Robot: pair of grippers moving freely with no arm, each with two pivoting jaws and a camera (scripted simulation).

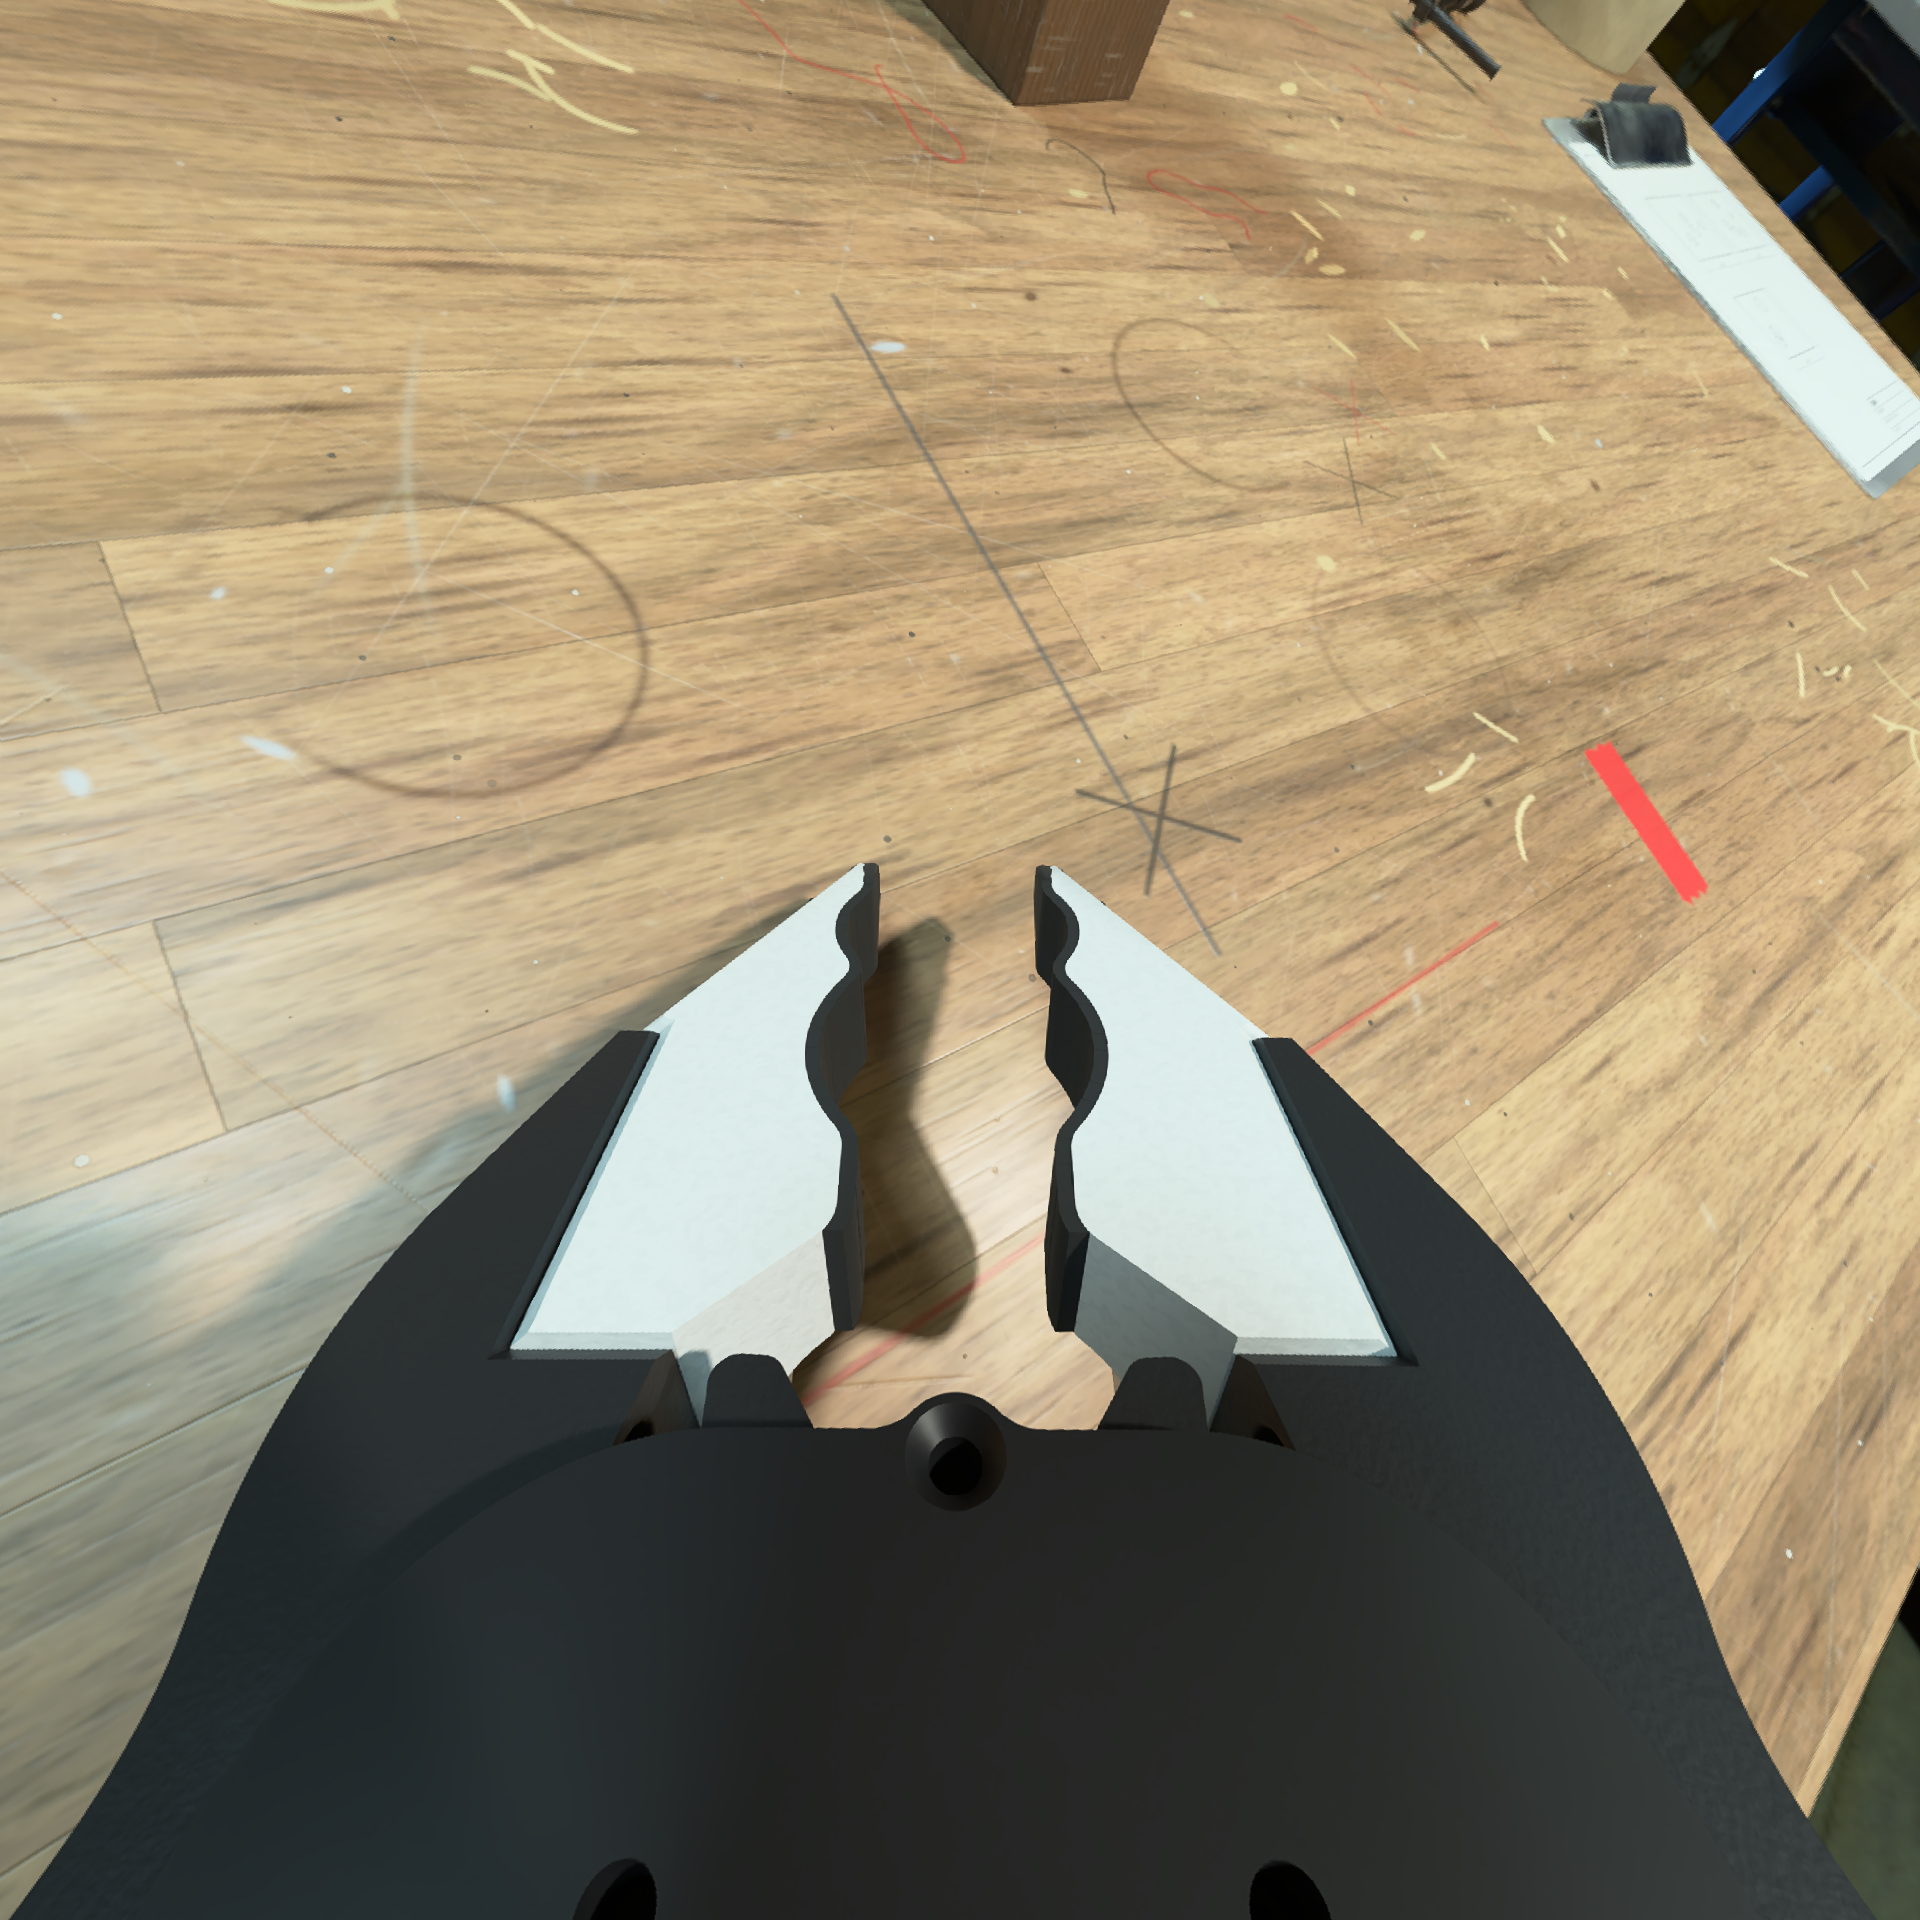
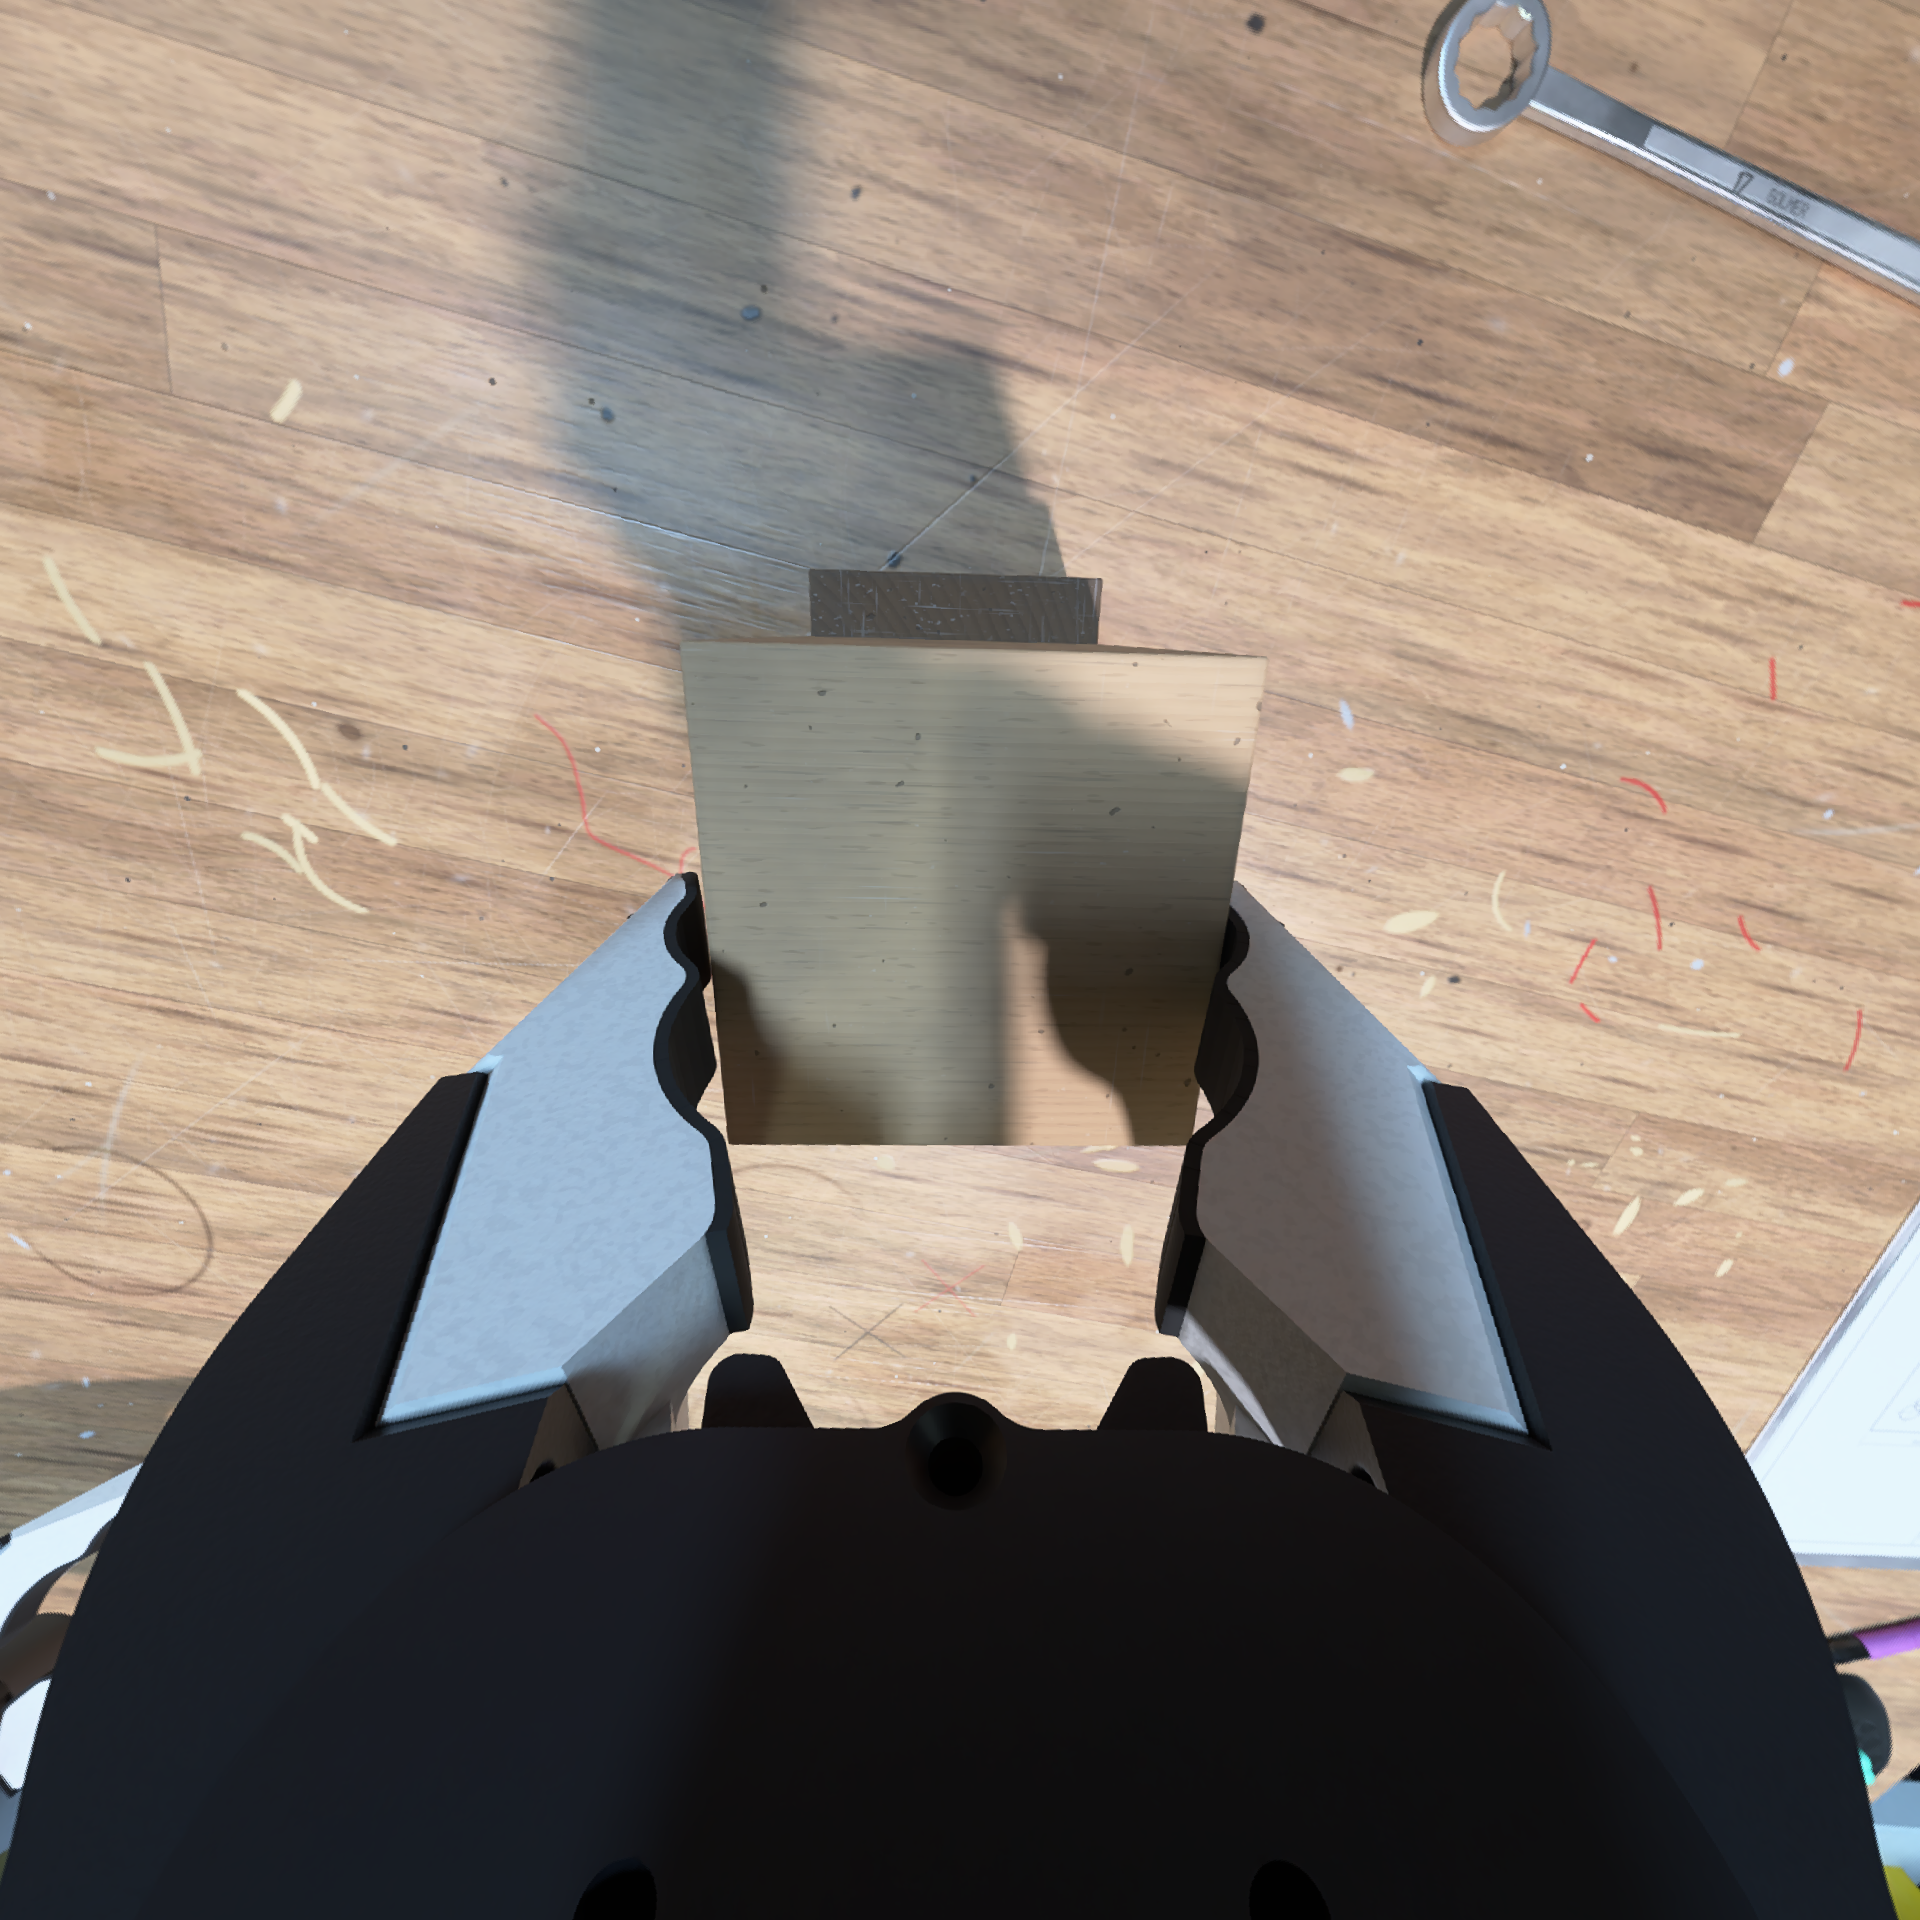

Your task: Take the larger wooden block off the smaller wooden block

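Left wrist view: your left tongs [image 1: 957, 873] hang released over bare worktop [image 1: 623, 416], with a narrow gap between the fingers and nothing in it. You see pencil circles, crossed pencil lines and a red tape strip [image 1: 1645, 821] on the wood to the right. At the top edge there's a dark brown wooden block [image 1: 1060, 47], cut off by the frame, well apart from the tongs; you can't tell which block it is from here. Far right, a clipboard [image 1: 1745, 281] with white paper lies along the worktop edge.

Right wrist view: your right tongs [image 2: 961, 894] are spread wide and grasping the larger wooden block [image 2: 966, 883], the pale one, with both fingertips pressed on its left and right sides. The smaller wooden block [image 2: 956, 608], darker, peeks out just past its far edge; you can't tell whether the two touch or the pale one is lifted clear. A ring spanner [image 2: 1662, 135] lies at top right, well apart. A white sheet corner [image 2: 1860, 1434] sits at the right edge. Shavings and red scribbles are scattered on the worktop.
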